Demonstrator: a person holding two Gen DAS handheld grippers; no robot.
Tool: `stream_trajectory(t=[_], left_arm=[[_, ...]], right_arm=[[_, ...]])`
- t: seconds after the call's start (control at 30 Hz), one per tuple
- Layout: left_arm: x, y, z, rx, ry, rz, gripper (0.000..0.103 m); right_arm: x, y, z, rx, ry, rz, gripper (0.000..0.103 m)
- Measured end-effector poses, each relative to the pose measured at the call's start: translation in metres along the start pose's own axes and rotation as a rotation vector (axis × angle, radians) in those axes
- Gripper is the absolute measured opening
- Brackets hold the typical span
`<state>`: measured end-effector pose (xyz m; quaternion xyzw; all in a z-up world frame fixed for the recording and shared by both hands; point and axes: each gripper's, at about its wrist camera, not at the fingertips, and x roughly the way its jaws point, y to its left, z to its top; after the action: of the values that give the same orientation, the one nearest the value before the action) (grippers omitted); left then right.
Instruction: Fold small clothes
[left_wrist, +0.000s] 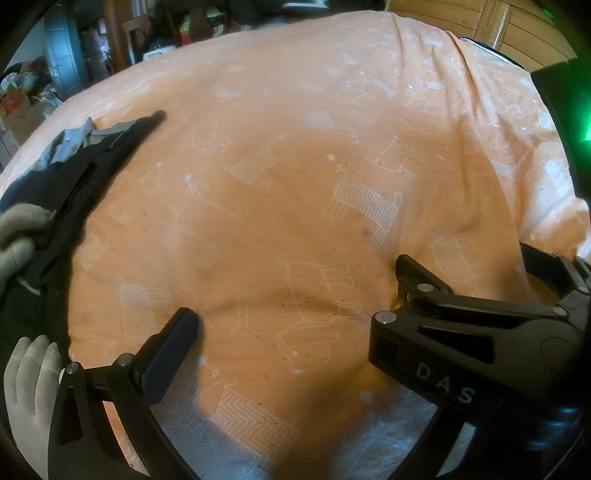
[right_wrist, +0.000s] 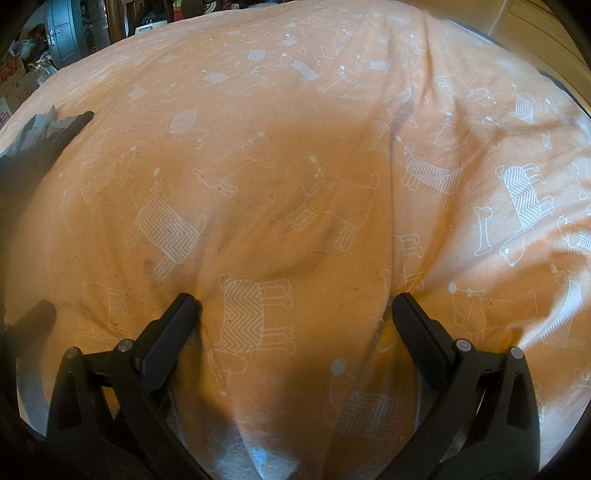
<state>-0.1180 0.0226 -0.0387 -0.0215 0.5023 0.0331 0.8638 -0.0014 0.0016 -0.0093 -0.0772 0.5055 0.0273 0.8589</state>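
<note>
Left wrist view first. The left gripper (left_wrist: 295, 291) has its jaws spread wide, nothing between them, both tips resting on or just above the orange bedspread (left_wrist: 280, 155). The cover is soft cotton-looking stuff printed with white outline dogs, some filled in with zigzag stripes, and it's rumpled into shallow folds. What only this view gives you clearly: the dark garment (left_wrist: 74, 177) at the far left edge of the bed. It's black or navy with a grey lining or collar bit showing at the top, lying bunched in a long strip, well apart from the gripper. A gloved hand (left_wrist: 18, 236) in a grey knit glove sits on it, and a second white-gloved hand (left_wrist: 29, 384) shows low on the left beside the gripper frame. On the right, a black device with a green light (left_wrist: 569, 129) pokes in, and the right finger arm carries the letters "DAS".

Right wrist view. The right gripper (right_wrist: 295, 310) is also wide open with nothing in it, fingertips (right_wrist: 186, 306) down at the fabric, bracketing one zigzag dog on the bedspread (right_wrist: 295, 129). A deeper crease runs up from the right finger. The garment (right_wrist: 40, 140) is just a dark blurry patch at the far left here, no hands visible on it. This view shows more of the bed's right side, with bone shapes in the print. Cluttered room in the background, too blurry to pick out.
</note>
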Motion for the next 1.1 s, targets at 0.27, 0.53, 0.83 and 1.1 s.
stream_trajectory(t=[0.27,0.53,0.83,1.1], left_arm=[[0.0003,-0.0011,0.0,0.02,-0.009,0.033,0.103],[0.0005,-0.0008,0.0003,0.021,-0.004,0.034,0.103],[-0.0001,-0.001,0.0001,0.017,-0.006,0.031,0.103],[-0.001,-0.0012,-0.0002,0.026,-0.006,0.045,0.103]], right_arm=[[-0.0005,-0.0008,-0.0008,0.004,0.0,0.007,0.103],[-0.0007,-0.0005,-0.0005,0.003,0.001,0.006,0.103],[-0.0008,-0.0003,-0.0006,0.003,0.002,0.006,0.103],[-0.0007,-0.0003,-0.0007,0.003,0.004,0.005,0.103]])
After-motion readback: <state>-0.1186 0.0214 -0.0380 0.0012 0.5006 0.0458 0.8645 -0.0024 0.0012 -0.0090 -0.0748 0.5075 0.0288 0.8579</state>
